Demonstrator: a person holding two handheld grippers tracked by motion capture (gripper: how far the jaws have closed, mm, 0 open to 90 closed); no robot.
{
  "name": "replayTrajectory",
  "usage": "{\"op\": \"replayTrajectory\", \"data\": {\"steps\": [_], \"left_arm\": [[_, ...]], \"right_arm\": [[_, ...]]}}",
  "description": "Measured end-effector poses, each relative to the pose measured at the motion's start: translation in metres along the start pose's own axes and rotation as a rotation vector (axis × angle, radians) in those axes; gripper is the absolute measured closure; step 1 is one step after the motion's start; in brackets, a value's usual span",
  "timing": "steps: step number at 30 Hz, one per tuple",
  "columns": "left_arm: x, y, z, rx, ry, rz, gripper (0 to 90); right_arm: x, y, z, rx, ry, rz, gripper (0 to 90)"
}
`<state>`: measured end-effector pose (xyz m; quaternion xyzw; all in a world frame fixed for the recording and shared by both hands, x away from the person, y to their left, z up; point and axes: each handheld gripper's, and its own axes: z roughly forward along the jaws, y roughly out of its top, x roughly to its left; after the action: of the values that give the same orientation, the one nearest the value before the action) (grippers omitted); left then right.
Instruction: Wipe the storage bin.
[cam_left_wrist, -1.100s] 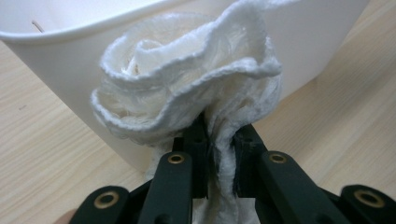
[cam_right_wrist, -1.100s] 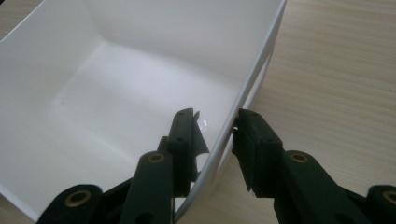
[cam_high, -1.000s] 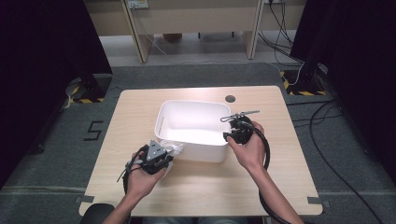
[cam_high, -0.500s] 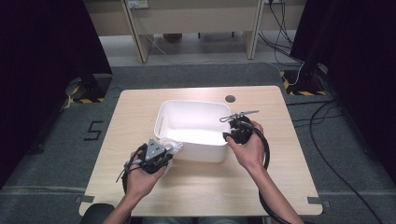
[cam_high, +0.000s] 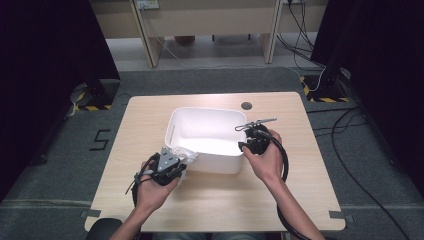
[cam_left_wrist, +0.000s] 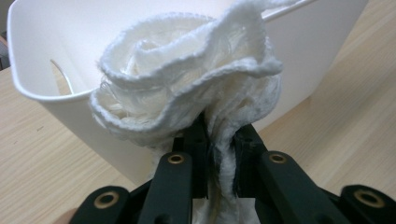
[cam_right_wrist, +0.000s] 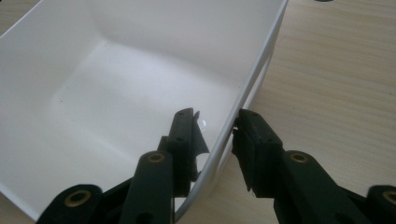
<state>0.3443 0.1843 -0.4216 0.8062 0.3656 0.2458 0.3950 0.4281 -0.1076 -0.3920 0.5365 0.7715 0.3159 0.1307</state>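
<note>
A white plastic tub (cam_high: 205, 111) stands in the middle of the wooden table. My left gripper (cam_high: 180, 162) is at the tub's near left corner, shut on a crumpled white cloth (cam_high: 186, 155). In the left gripper view the cloth (cam_left_wrist: 187, 79) bunches above the gripper (cam_left_wrist: 219, 140) and covers part of the tub's wall (cam_left_wrist: 308, 51). My right gripper (cam_high: 245, 145) sits on the tub's right wall near its front corner. In the right gripper view that gripper (cam_right_wrist: 215, 126) straddles the rim (cam_right_wrist: 261, 60), one jaw inside and one outside, closed on the wall. The tub's inside is bare.
A dark round cable hole (cam_high: 246, 106) lies in the table top behind the tub. Bare wood (cam_high: 220, 200) stretches between my forearms to the near edge. A black cable (cam_high: 285, 165) loops around the right hand. Grey floor surrounds the table.
</note>
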Motion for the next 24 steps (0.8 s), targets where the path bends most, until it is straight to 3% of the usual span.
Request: {"op": "replayTrajectory", "data": {"steps": [24], "left_arm": [[-0.0099,0.0022,0.0078,-0.014,0.006,0.008,79.1]], "right_arm": [[0.0005,0.0005,0.0003,0.002,-0.003,-0.001,68.1]]}}
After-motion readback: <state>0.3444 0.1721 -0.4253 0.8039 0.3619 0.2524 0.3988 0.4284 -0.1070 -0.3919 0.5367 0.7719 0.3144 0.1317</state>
